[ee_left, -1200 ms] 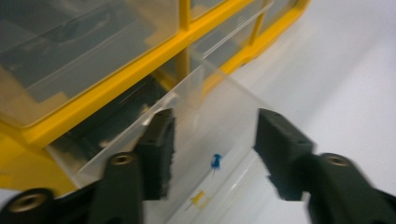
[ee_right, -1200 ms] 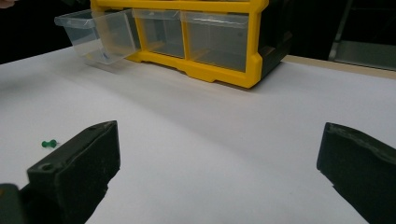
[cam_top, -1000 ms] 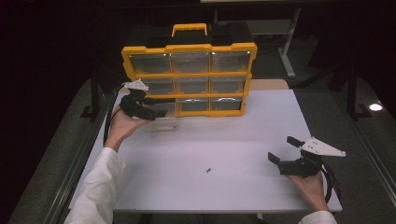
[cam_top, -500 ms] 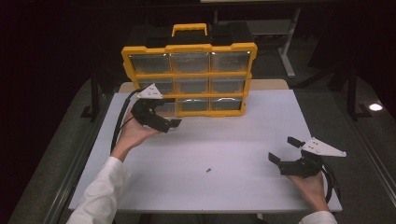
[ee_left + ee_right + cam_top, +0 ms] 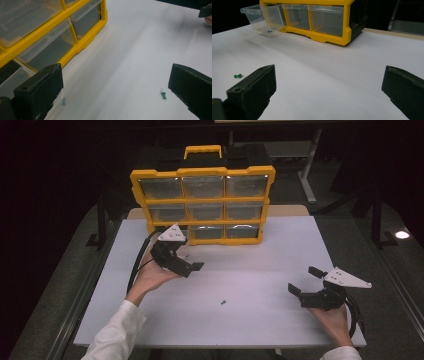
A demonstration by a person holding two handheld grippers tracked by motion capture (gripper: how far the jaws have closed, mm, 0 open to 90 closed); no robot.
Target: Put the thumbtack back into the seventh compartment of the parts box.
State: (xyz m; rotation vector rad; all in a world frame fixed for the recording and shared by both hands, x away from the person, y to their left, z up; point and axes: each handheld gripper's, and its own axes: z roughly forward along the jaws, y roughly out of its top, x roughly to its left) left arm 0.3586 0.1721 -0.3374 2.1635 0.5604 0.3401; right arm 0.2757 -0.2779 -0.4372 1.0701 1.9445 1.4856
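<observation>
A yellow organizer (image 5: 202, 200) with clear drawers stands upright at the back of the white table (image 5: 260, 255). Its bottom left drawer (image 5: 259, 17) is pulled out, with a blue push pin (image 5: 270, 31) inside. A green push pin (image 5: 223, 302) lies loose in the middle of the table, also seen as the green push pin (image 5: 163, 95) and the green push pin (image 5: 237, 76). My left gripper (image 5: 187, 260) hovers in front of the organizer, open. Its jaws have just been opening and nothing is between them. My right gripper (image 5: 304, 281) rests open and empty near the front right.
The organizer's black back and yellow handle (image 5: 202, 151) rise above the table's far edge. Dark floor and table legs surround the table. The white surface between the two grippers is bare apart from the green pin.
The left hand has moved right and toward the table's middle, away from the pulled-out drawer. The right hand has kept still.
</observation>
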